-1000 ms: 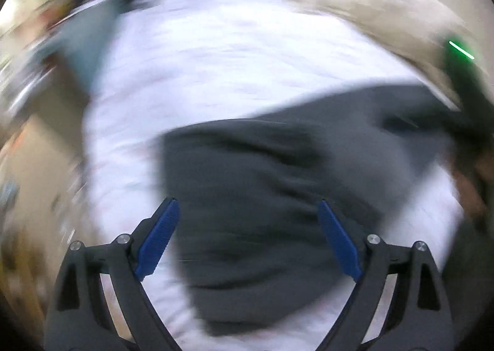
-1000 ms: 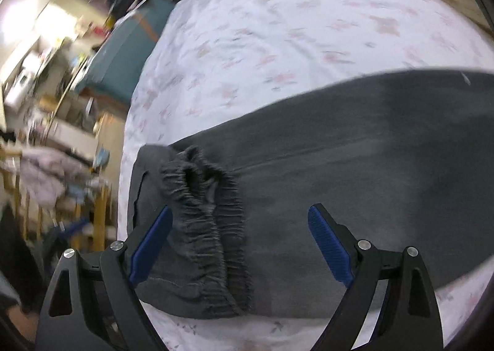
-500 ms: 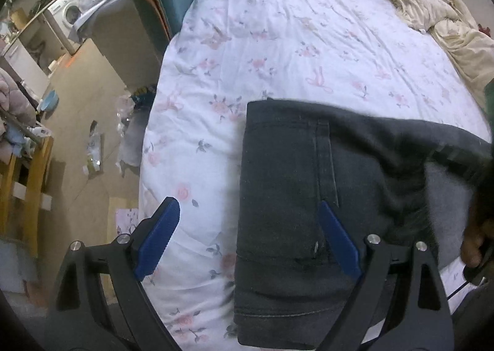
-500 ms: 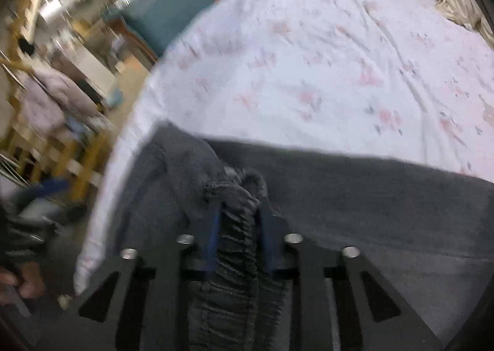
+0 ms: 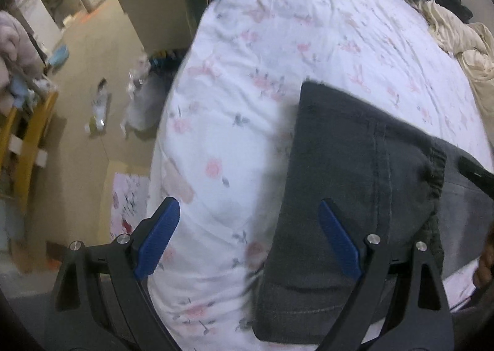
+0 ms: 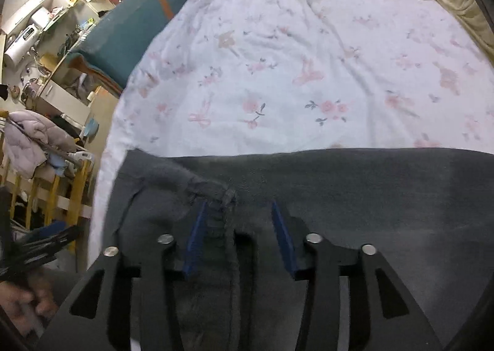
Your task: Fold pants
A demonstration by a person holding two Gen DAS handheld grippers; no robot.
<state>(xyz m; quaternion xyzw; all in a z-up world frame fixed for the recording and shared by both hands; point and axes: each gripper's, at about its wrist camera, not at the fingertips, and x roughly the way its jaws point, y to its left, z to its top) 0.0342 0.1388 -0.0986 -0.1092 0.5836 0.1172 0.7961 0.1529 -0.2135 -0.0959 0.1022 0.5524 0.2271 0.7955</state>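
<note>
Waistband dropped onto the pants (image 6: 355,196), right gripper (image 6: 239,233) opening around it, left gripper (image 5: 247,240) wide, empty

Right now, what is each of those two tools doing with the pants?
Left tool: open, holding nothing, over the dark grey pants.
Right tool: jaws opening, elastic waistband between them, no longer pinched.

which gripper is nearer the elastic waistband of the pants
Right. The right gripper has the gathered waistband between its opening jaws. The left gripper is open over the pants' folded edge and the sheet, off to the side of the waistband.
</note>
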